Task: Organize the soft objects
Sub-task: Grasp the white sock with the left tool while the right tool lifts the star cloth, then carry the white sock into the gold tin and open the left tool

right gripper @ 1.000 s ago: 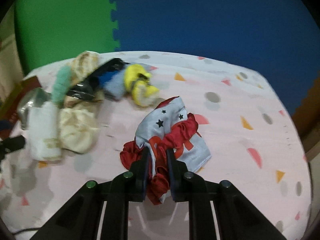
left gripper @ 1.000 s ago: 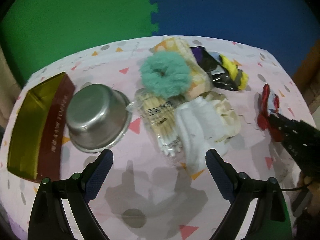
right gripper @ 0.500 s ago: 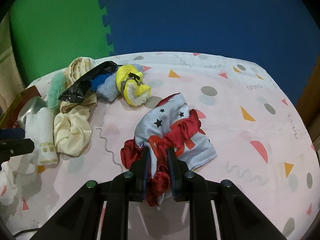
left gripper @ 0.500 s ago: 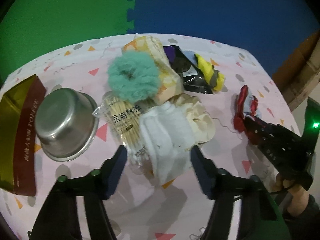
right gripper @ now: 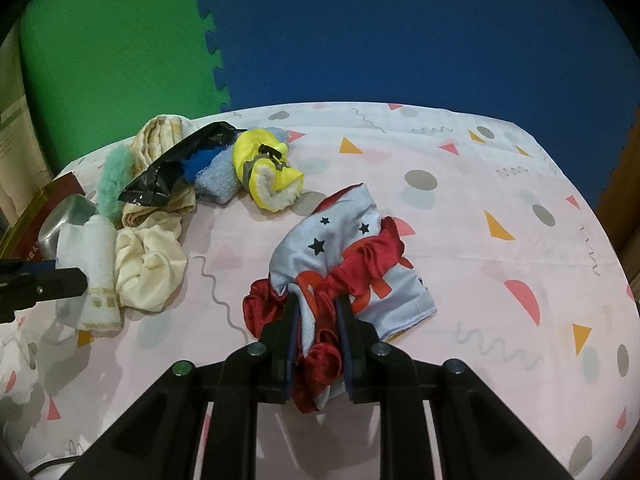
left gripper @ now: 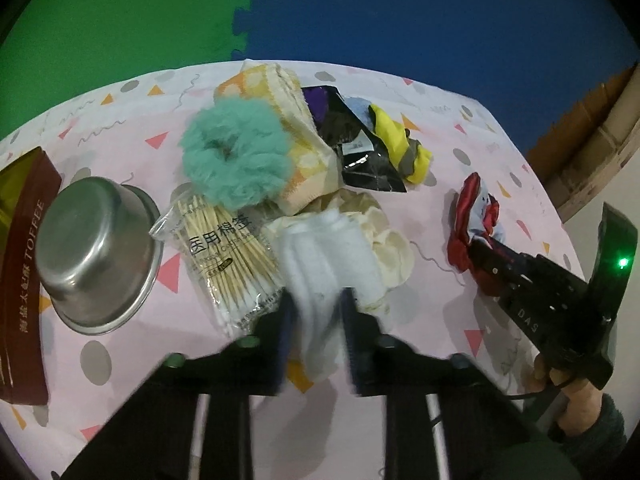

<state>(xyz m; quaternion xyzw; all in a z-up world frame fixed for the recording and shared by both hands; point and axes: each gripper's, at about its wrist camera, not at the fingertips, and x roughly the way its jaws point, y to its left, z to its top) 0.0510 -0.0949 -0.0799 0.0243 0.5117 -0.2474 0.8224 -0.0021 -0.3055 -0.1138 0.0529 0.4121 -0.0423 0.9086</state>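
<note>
My left gripper (left gripper: 318,312) is shut on the near end of a rolled white towel (left gripper: 324,256), which lies between a bag of cotton swabs (left gripper: 224,256) and a cream scrunchie (left gripper: 384,240). Behind them sit a teal fluffy scrunchie (left gripper: 236,156) on a folded yellow-checked cloth (left gripper: 280,92), a black packet (left gripper: 360,152) and a yellow item (left gripper: 400,144). My right gripper (right gripper: 318,320) is shut on a bunched red and pale-blue starred cloth (right gripper: 340,256) in the middle of the table. That same cloth (left gripper: 476,216) shows at the right of the left wrist view.
An upturned steel bowl (left gripper: 96,248) and a dark red toffee box (left gripper: 24,264) lie at the left. A pink patterned tablecloth (right gripper: 500,216) covers the table, with bare room to the right. Green and blue foam mats (right gripper: 360,32) are behind. A hand (left gripper: 576,396) holds the right gripper.
The left gripper's jaws went from wide apart to shut on the white towel as it moved in and tilted down. The right gripper stayed put, gripping the red and blue cloth.
</note>
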